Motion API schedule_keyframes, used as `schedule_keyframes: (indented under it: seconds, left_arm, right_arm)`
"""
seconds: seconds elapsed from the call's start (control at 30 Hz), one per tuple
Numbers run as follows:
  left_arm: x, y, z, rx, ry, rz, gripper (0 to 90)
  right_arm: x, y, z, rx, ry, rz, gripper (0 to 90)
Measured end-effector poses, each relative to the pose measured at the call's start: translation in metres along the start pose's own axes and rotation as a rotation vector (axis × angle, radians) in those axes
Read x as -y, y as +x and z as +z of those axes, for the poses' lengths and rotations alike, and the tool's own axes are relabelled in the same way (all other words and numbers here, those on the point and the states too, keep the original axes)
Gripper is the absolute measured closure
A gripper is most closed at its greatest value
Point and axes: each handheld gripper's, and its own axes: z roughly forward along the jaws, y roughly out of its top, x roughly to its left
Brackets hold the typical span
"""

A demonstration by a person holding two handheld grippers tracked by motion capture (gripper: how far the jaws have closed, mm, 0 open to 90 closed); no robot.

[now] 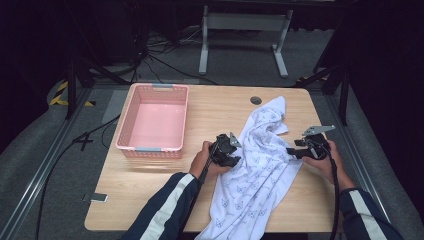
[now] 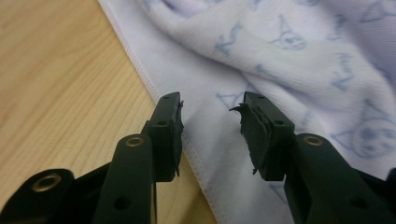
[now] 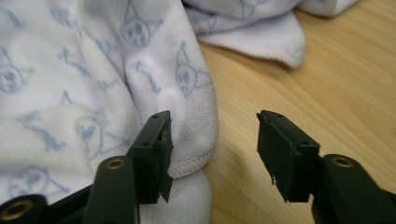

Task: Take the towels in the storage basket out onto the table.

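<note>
A white towel printed with pale blue cat faces lies crumpled across the right half of the wooden table, one end hanging over the front edge. My left gripper is at the towel's left hem, its jaws open astride the stitched edge without pressing it. My right gripper is at the towel's right side, jaws open. One jaw rests over a folded hem and the other stands over bare wood. Neither holds the cloth.
An empty pink plastic basket stands at the table's back left. A round cable hole sits near the back edge. Beyond the table are floor cables and a white table frame. Bare wood lies in front of the basket.
</note>
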Motion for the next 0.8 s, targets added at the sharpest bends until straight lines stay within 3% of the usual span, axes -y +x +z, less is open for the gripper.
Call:
schedule_keyframes:
  seconds: [0.13,0.17,0.27,0.4,0.47,0.53,0.6,0.67,0.77,0.8]
  left_arm:
    - [0.003,0.000,-0.001,0.003,-0.015,0.002,67.0]
    - [0.007,-0.003,-0.004,-0.003,-0.024,0.011,73.6]
    - [0.019,-0.010,-0.014,0.001,-0.015,0.017,78.7]
    - [0.032,-0.024,-0.027,0.002,0.004,0.053,80.2]
    - [0.043,-0.036,-0.039,0.020,0.034,0.089,80.2]
    - [0.054,-0.044,-0.050,0.038,0.053,0.087,80.1]
    - [0.063,-0.049,-0.056,0.057,0.046,0.076,79.1]
    - [0.066,-0.048,-0.058,0.088,0.037,0.066,72.5]
    - [0.059,-0.043,-0.052,0.080,0.010,0.043,63.8]
    - [0.059,-0.043,-0.052,0.080,0.010,0.043,58.9]
  right_arm:
    - [0.005,0.001,0.000,0.036,0.012,0.030,56.2]
    - [0.011,0.000,0.001,0.037,0.015,0.047,58.5]
    - [0.016,0.001,-0.004,0.042,0.020,0.057,58.4]
    - [0.021,0.007,-0.009,0.006,0.022,0.043,57.2]
    - [0.024,0.017,-0.013,-0.016,0.025,-0.001,55.8]
    - [0.027,0.029,-0.018,-0.044,0.043,-0.042,54.6]
    - [0.028,0.032,-0.021,-0.054,0.053,-0.056,53.6]
    - [0.028,0.033,-0.023,-0.051,0.058,-0.055,50.2]
    - [0.017,0.025,-0.030,-0.044,-0.012,-0.022,48.7]
    - [0.017,0.025,-0.030,-0.044,-0.012,-0.022,48.7]
